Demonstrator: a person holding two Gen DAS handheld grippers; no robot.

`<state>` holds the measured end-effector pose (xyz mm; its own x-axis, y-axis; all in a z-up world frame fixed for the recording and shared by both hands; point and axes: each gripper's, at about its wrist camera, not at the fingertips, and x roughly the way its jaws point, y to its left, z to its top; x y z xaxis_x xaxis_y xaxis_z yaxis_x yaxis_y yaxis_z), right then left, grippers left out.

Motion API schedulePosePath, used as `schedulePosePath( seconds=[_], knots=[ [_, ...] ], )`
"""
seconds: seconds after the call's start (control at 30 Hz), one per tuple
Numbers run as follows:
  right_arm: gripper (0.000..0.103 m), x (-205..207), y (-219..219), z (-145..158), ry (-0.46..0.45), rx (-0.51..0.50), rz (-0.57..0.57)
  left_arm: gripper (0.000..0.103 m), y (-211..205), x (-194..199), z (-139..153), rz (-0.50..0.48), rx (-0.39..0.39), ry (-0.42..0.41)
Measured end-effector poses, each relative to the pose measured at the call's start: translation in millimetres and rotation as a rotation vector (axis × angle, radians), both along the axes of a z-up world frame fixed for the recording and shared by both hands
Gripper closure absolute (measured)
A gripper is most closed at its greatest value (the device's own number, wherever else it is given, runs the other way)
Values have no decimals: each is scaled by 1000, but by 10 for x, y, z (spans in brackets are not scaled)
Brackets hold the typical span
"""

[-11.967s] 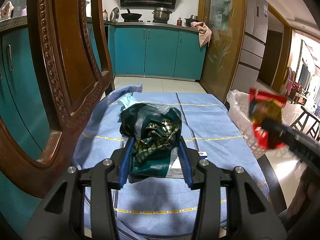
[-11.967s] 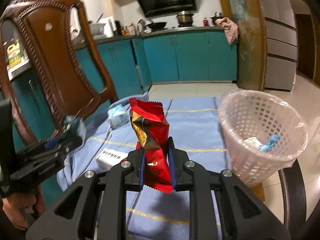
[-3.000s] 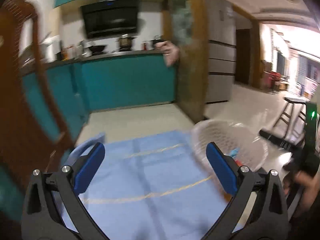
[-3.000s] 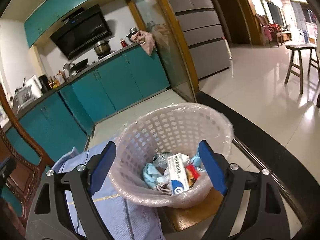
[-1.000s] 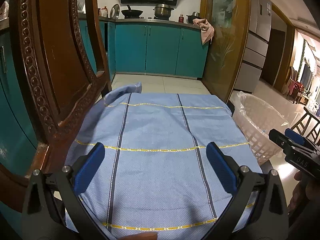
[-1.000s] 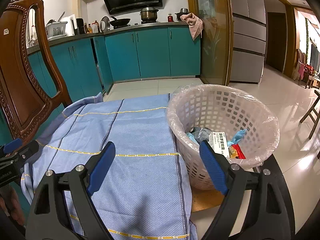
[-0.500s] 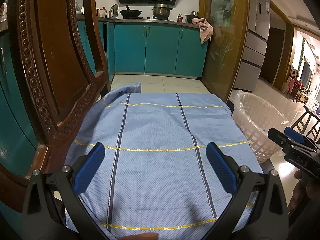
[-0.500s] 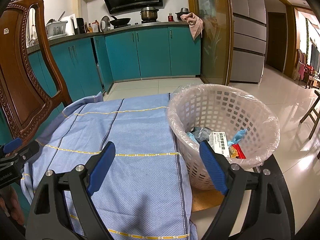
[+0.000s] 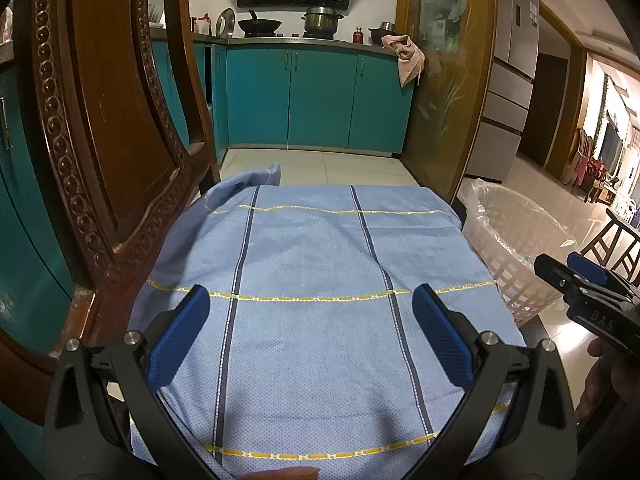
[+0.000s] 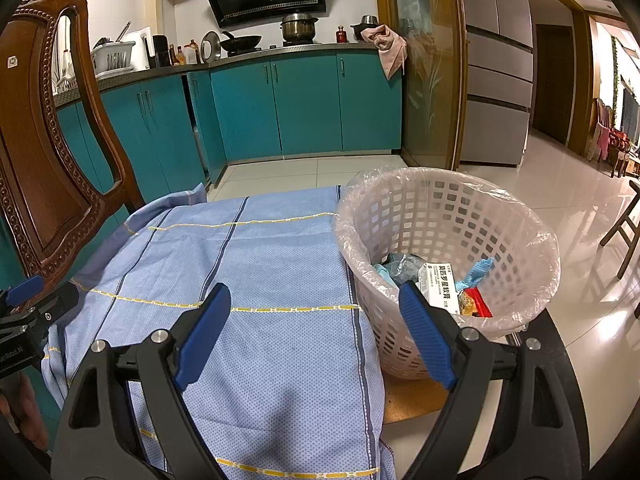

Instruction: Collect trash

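both grippers w/ jaws spread wide, nothing between: left gripper [image 9: 310, 332] over blue tablecloth [image 9: 312, 280]; right gripper [image 10: 316, 332], trash in lined basket [image 10: 448, 216] just past its right jaw.

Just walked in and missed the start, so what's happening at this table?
A person is clearing trash with a gripper in each hand. Both the left gripper and right gripper are open and empty over the blue tablecloth, which shows no trash. The lined white basket at the table's edge holds a small white box, a red wrapper and blue scraps.
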<state>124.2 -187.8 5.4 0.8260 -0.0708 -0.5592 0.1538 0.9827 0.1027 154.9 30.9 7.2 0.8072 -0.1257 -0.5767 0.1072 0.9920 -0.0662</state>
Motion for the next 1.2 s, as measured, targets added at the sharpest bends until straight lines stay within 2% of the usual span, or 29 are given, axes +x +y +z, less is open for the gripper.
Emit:
schedulePosePath(
  seconds=[1.03, 1.2],
  knots=[
    [19, 3, 4, -16, 7, -2, 5, 2, -19, -19, 8, 7, 6, -9],
    [19, 0, -5, -12, 7, -3, 7, 2, -5, 13, -12, 4, -4, 13]
  ],
)
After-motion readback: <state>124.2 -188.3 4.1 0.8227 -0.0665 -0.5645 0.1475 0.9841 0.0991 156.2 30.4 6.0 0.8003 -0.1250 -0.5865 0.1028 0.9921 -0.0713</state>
